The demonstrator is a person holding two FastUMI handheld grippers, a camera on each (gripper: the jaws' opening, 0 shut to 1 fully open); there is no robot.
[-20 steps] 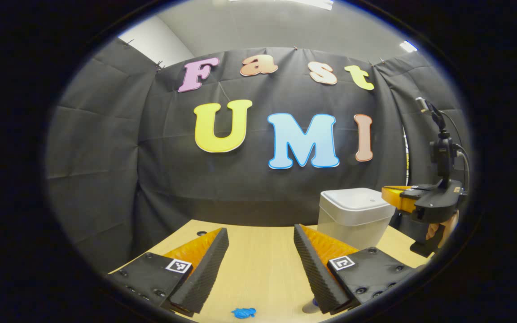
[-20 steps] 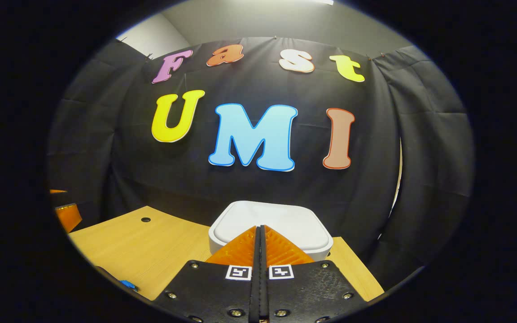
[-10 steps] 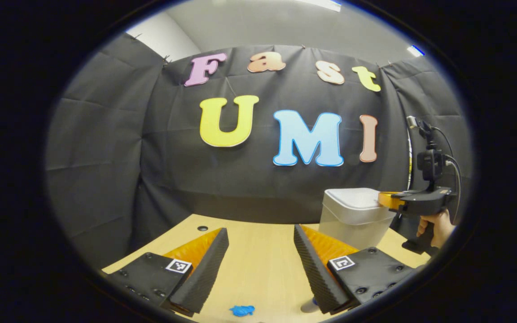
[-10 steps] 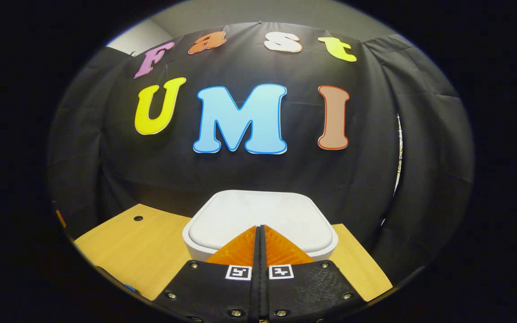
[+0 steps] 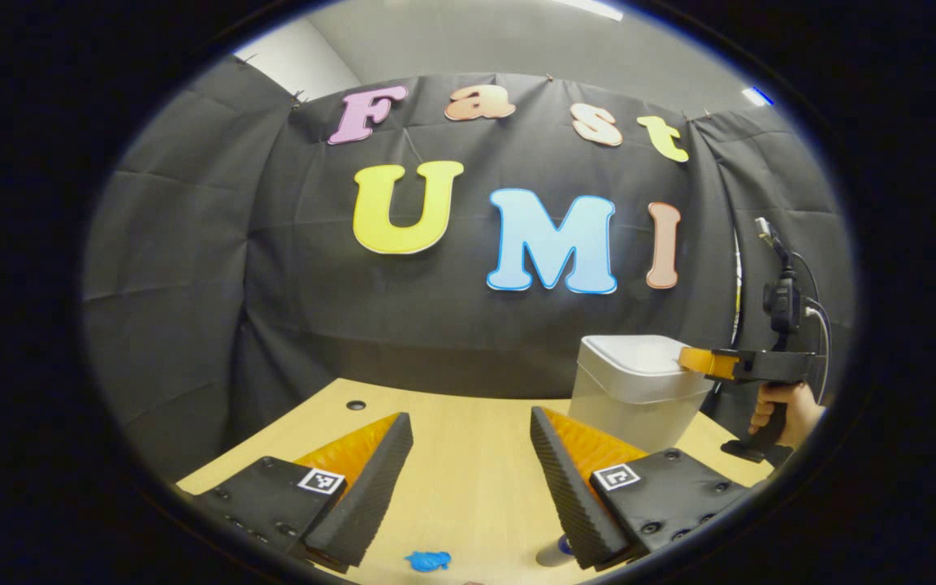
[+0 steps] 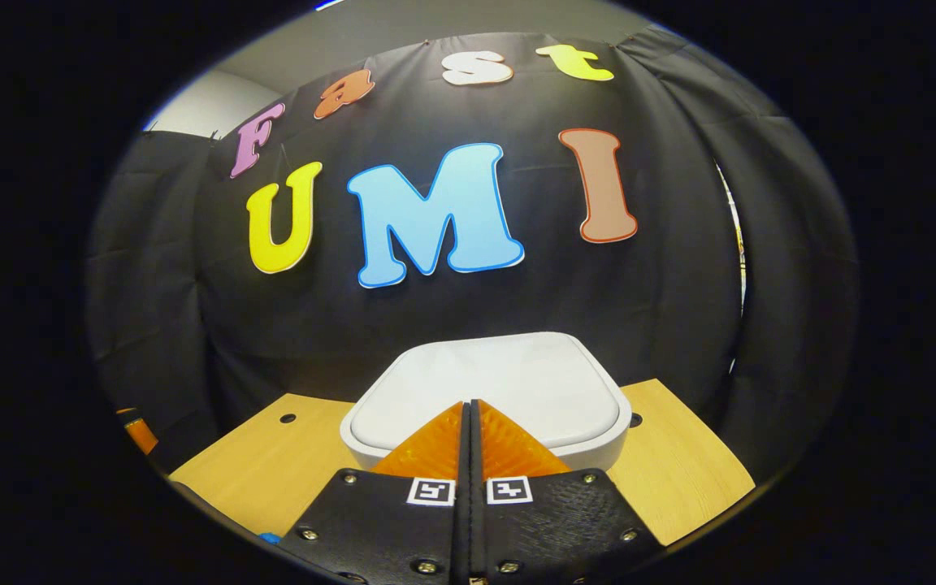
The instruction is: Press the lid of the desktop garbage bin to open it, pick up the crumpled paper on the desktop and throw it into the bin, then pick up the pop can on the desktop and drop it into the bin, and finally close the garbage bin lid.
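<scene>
One garbage bin (image 6: 488,390), white-lidded, at lower centre of the right gripper view, standing on the wooden table (image 6: 273,463); lid (image 6: 509,378) down and flat. One pair of right tongs (image 6: 470,410) at bottom centre, fingers pressed together with nothing between them, tips lying over the near edge of the lid, seemingly touching it, though contact hard to confirm from this angle. Two round holes in the table: one (image 6: 288,418) left of the bin, one (image 6: 635,420) just at its right side.

In the left gripper view, the same bin (image 5: 639,394) at lower right, against the booth wall. The right tongs (image 5: 691,358) at far right, level, tip resting at the lid's right edge, gripped below by one hand (image 5: 785,406). One pair of left tongs (image 5: 472,455) at the bottom, fingers spread wide apart, holding nothing, above bare table (image 5: 468,422). One crumpled blue paper (image 5: 427,560) at bottom centre, lying on the table between the two spread fingers. One pop can (image 5: 556,552), mostly hidden behind the right-hand finger at the bottom edge. One round hole (image 5: 355,404) in the table at centre left.
</scene>
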